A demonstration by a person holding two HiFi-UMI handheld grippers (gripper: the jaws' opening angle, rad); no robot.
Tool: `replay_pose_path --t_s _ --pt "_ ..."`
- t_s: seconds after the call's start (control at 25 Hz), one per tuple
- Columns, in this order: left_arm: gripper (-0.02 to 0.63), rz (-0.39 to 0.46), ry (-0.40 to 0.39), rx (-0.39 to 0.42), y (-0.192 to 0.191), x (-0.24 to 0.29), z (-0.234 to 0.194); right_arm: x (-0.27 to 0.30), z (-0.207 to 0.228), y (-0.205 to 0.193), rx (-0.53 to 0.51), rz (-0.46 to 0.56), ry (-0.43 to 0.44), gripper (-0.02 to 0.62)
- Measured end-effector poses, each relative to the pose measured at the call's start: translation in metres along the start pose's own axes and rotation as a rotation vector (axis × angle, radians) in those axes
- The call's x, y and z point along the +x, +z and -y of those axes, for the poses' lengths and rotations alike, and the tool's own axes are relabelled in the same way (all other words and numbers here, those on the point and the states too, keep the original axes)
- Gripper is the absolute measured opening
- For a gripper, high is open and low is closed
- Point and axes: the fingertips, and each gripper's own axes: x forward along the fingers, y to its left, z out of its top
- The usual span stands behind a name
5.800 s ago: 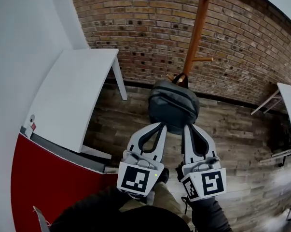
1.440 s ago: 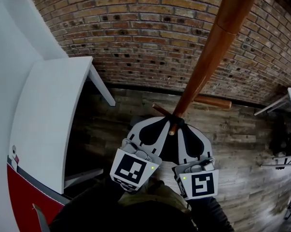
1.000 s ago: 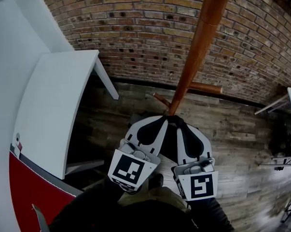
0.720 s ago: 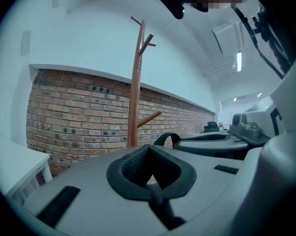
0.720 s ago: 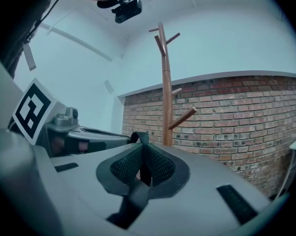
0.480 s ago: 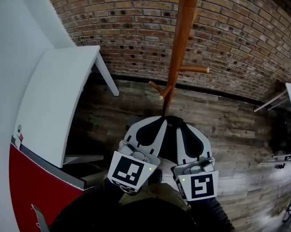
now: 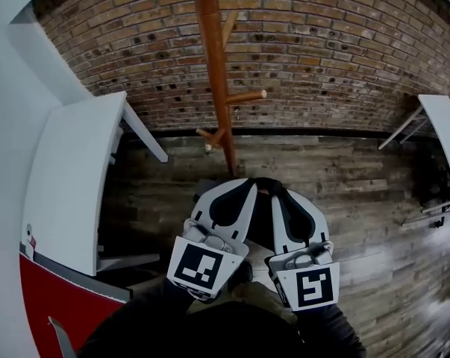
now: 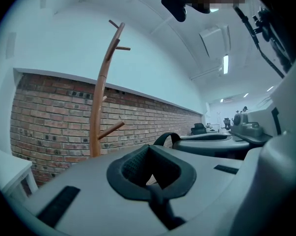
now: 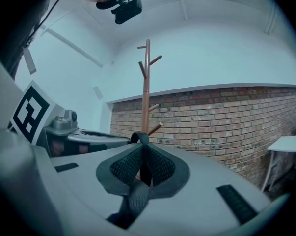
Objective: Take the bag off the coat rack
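The wooden coat rack (image 7: 213, 73) stands by the brick wall with bare pegs; it also shows in the left gripper view (image 8: 99, 102) and the right gripper view (image 9: 146, 92). Of the dark bag I see only its strap (image 7: 266, 186), arching between my two grippers; the body is hidden below them. My left gripper (image 7: 239, 186) is shut on the strap (image 8: 157, 200), whose loop (image 8: 165, 137) rises beyond the pads. My right gripper (image 7: 284, 194) is shut on the same strap (image 9: 141, 168). Both grippers point level, side by side, a short way in front of the rack.
A white table (image 7: 68, 170) stands at the left with a red surface (image 7: 53, 304) below it. Another white table (image 7: 445, 136) is at the right edge. The brick wall (image 7: 322, 51) runs behind the rack above a wooden plank floor (image 7: 359, 192).
Both grippers have drawn back from the rack with the strap between them. The strap, earlier against the low peg, is now apart from it, and the rack sits farther away and to the left.
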Motion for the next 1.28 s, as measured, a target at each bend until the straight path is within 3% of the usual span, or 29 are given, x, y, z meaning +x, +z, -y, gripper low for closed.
replay_pose_path --t_s 0.12,0.36,0.68,0.96,1.28 --pt "0.006 0.014 -0.052 0.011 0.009 0.017 0.019 -0.011 0.022 0.006 0.004 0.003 -0.056 0.032" --pt "0.006 0.032 -0.278 0.004 0.018 0.058 0.085 -0.057 0.079 0.015 0.001 0.009 -0.281 0.032" --pt "0.006 0.026 -0.613 -0.036 0.018 0.096 0.216 -0.162 0.152 0.019 -0.023 -0.027 -0.59 0.032" --pt "0.006 0.061 -0.829 -0.036 0.024 0.103 0.333 -0.262 0.203 0.028 -0.049 -0.047 -0.821 0.032" --pt "0.006 0.069 -0.987 -0.022 0.029 0.083 0.42 -0.348 0.215 0.031 -0.051 -0.055 -0.984 0.032"
